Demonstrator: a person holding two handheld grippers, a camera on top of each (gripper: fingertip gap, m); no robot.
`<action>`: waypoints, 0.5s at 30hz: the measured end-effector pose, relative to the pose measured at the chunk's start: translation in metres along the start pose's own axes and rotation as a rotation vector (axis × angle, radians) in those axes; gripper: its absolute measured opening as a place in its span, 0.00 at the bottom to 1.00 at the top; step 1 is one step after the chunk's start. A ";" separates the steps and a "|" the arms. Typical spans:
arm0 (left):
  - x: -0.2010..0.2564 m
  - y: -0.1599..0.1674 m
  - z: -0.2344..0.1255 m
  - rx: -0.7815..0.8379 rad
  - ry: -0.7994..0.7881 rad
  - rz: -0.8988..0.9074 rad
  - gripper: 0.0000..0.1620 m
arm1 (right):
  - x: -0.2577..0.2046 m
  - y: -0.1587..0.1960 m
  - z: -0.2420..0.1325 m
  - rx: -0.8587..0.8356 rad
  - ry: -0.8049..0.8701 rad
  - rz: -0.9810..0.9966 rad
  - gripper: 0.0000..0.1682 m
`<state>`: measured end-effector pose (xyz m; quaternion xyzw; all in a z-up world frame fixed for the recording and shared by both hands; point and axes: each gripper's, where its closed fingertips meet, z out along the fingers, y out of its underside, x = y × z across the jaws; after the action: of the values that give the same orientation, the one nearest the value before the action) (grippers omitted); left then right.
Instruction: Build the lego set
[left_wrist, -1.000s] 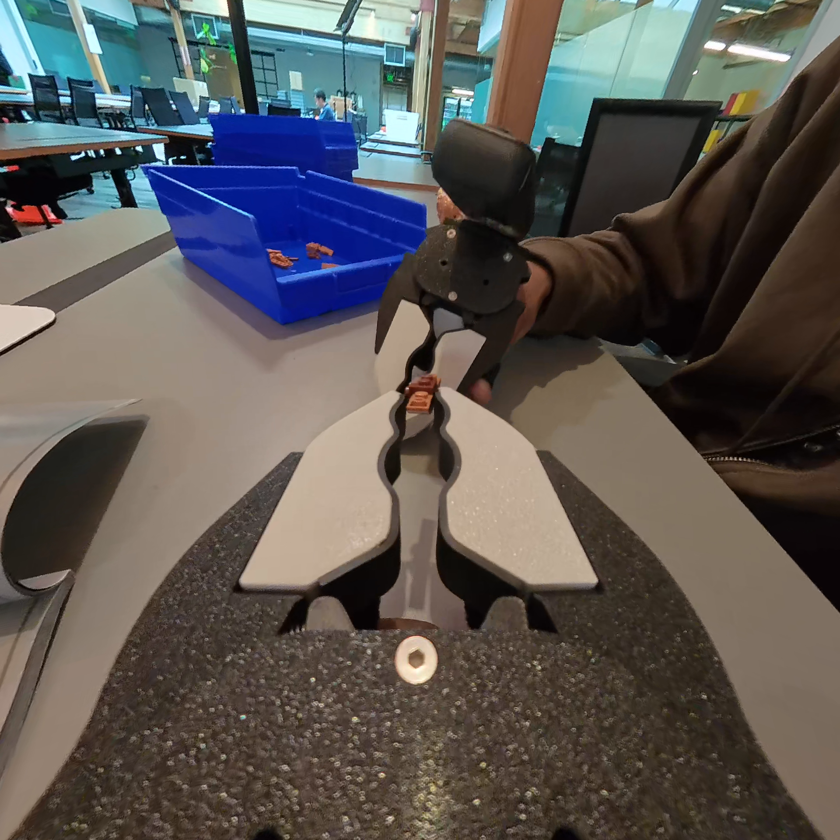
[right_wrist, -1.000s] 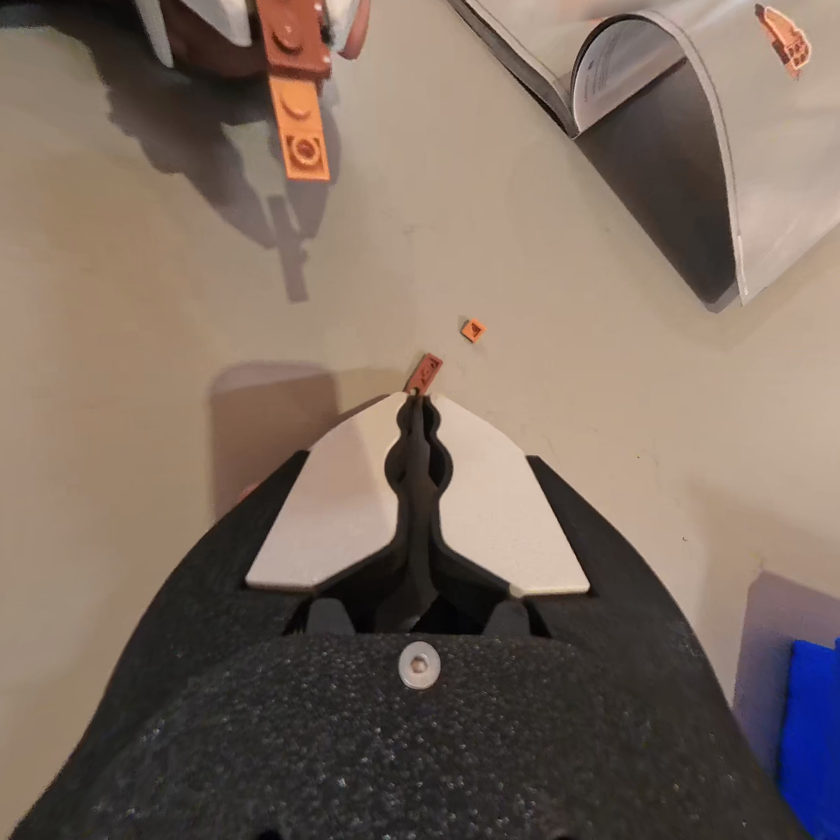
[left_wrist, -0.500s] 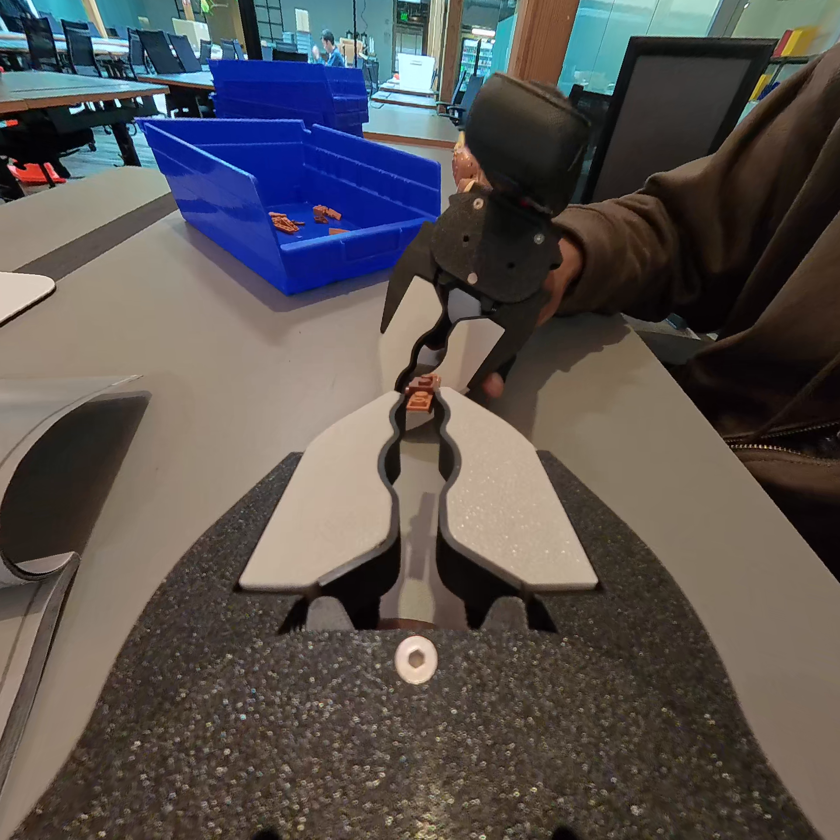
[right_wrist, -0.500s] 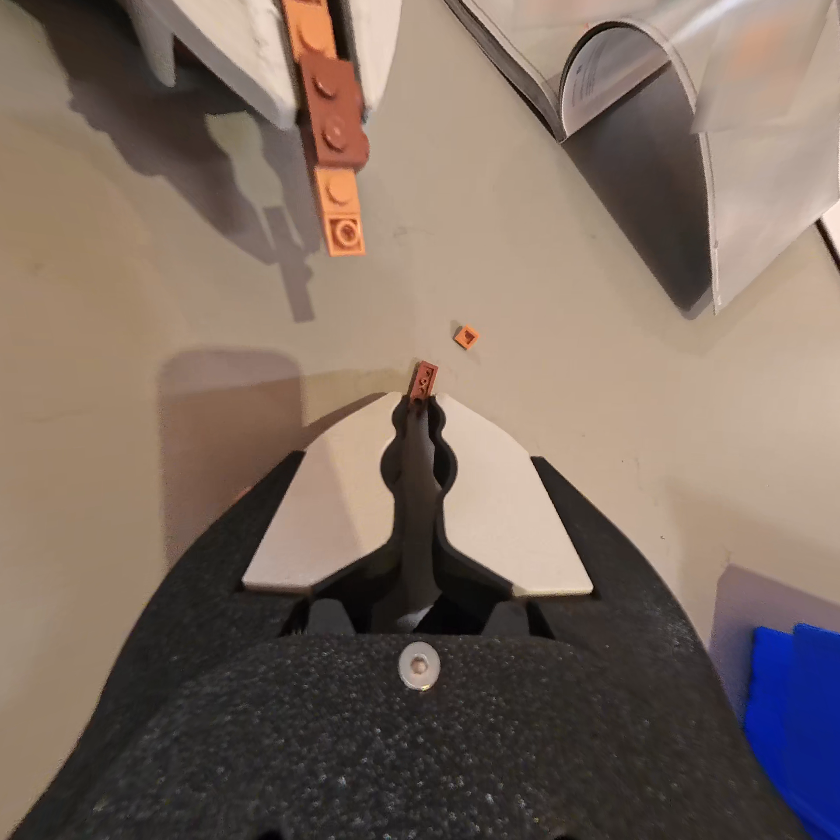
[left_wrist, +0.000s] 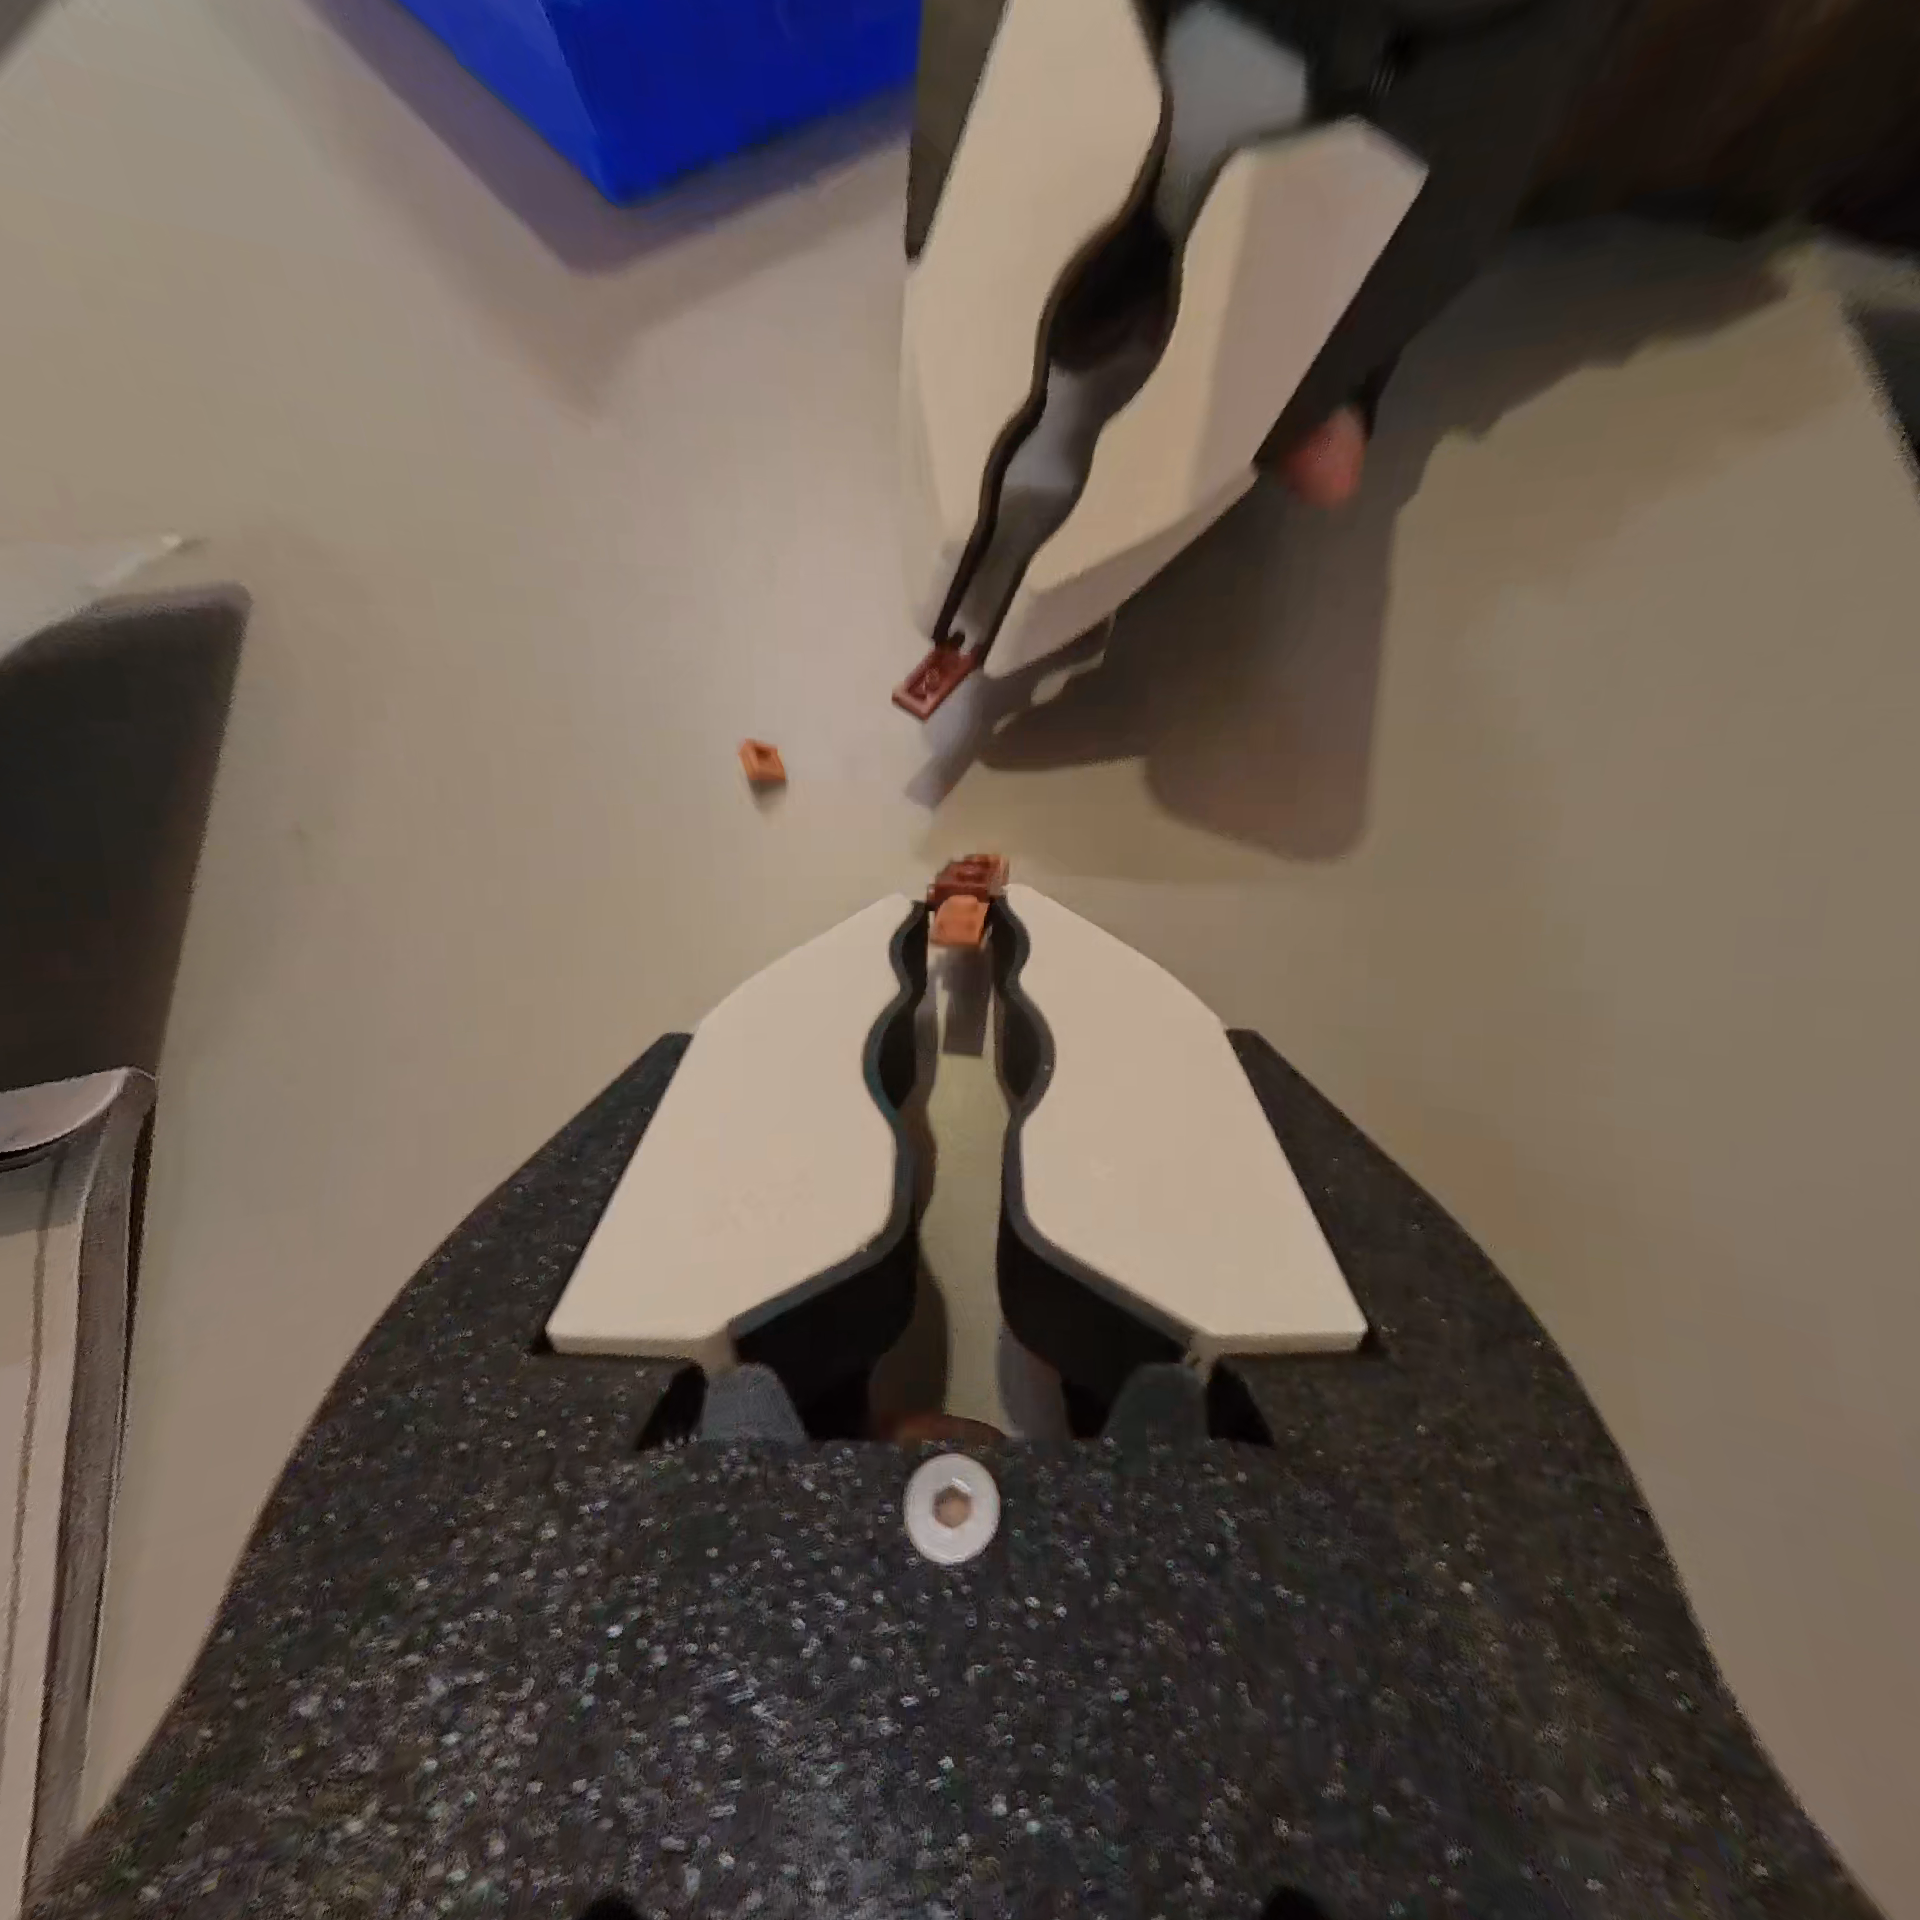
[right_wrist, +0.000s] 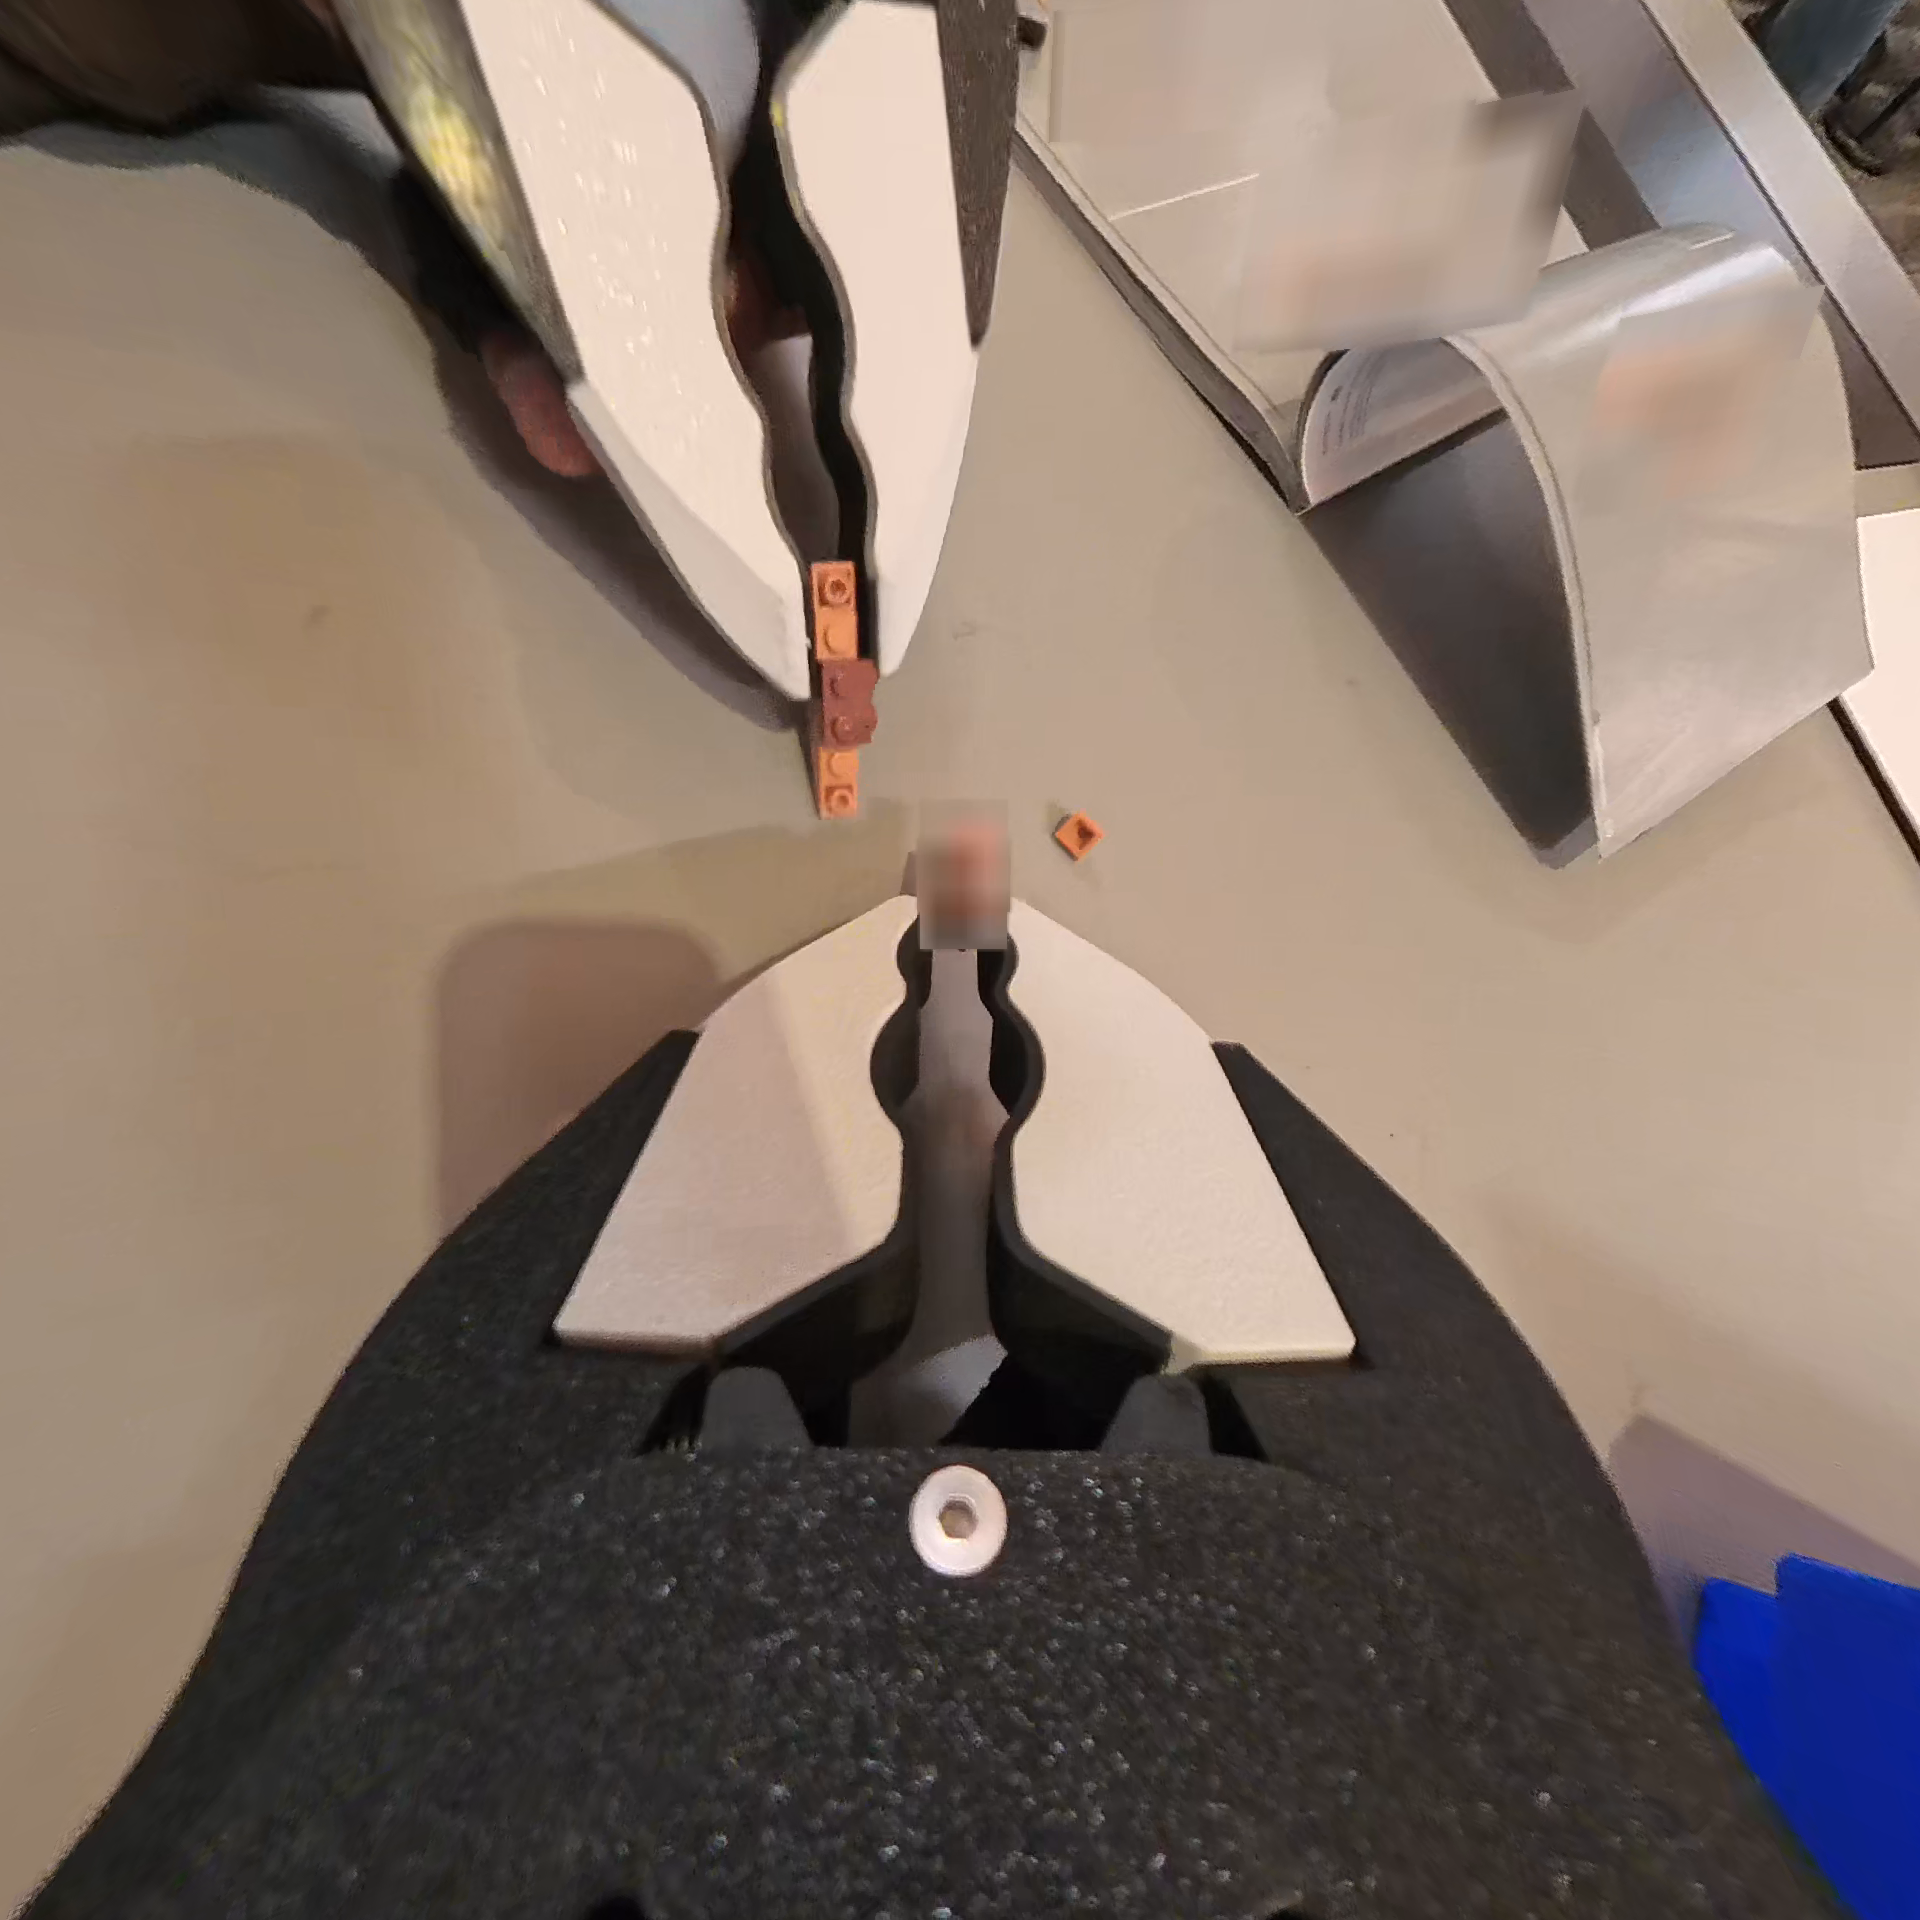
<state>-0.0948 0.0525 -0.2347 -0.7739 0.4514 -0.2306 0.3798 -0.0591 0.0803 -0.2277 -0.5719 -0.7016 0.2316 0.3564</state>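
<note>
My left gripper (left_wrist: 968, 906) pinches an orange plate strip (right_wrist: 840, 698) capped by a darker brown piece. My right gripper (left_wrist: 958, 646) clamps a small brown plate (left_wrist: 934, 683). One loose orange tile (left_wrist: 764, 764) lies nearby, left of both on the table (left_wrist: 436, 582).

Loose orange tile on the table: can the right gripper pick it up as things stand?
Probably not yet. The right gripper is shut on a brown plate, so its jaws are occupied, though the loose orange tile lies unobstructed on the table nearby.
</note>
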 end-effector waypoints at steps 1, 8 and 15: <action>0.001 0.006 0.003 -0.047 -0.007 0.014 0.07 | -0.001 0.000 0.000 0.001 -0.004 -0.005 0.04; 0.000 0.015 -0.002 -0.086 -0.027 0.033 0.19 | -0.009 -0.003 -0.001 0.031 -0.065 -0.007 0.04; 0.017 -0.022 -0.004 0.146 -0.011 0.215 0.18 | -0.024 -0.005 -0.005 0.063 -0.284 0.224 0.04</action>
<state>-0.0778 0.0434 -0.2144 -0.6926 0.5118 -0.2166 0.4598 -0.0561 0.0552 -0.2260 -0.5966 -0.6693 0.3699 0.2435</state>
